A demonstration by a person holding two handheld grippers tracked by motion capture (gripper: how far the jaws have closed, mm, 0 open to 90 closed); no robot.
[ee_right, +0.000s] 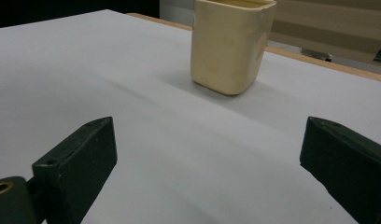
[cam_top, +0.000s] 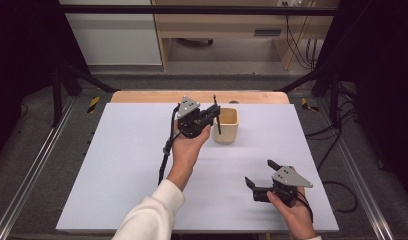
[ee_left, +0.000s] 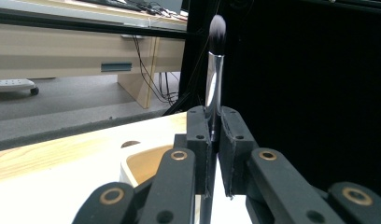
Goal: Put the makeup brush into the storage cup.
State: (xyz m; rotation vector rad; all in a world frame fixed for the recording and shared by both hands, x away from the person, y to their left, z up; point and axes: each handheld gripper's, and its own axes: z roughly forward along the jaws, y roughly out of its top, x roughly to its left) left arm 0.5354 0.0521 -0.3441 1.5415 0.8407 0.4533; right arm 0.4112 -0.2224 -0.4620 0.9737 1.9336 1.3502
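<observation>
While left gripper (cam_top: 212, 114) fingers clamp the makeup brush (ee_left: 215, 70), upright, bristles up, right gripper (cam_top: 259, 178) fingers apart.

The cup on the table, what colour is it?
The cup is pale cream yellow, clearest in the right gripper view.

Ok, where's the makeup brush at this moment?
In the high view the makeup brush stands upright, clamped in the left tool, at the left rim of the cream cup near the white board's far edge, bristles up.
</observation>
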